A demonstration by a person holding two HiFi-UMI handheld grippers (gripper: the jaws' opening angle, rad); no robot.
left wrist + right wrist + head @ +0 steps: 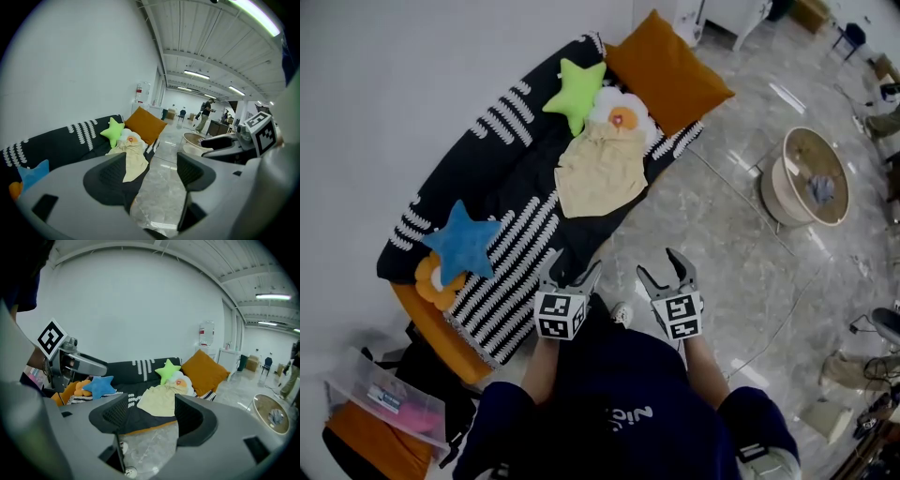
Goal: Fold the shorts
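Soft pale-yellow shorts (600,171) crumpled at front edge of black patterned sofa (514,169). Left gripper (575,265), right gripper (660,265): jaws wide apart, empty.

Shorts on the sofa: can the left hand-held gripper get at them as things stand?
Probably yes: the left hand-held gripper is open and empty, and nothing stands between it and the shorts.

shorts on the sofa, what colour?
The shorts are pale yellow; the head view shows them best.
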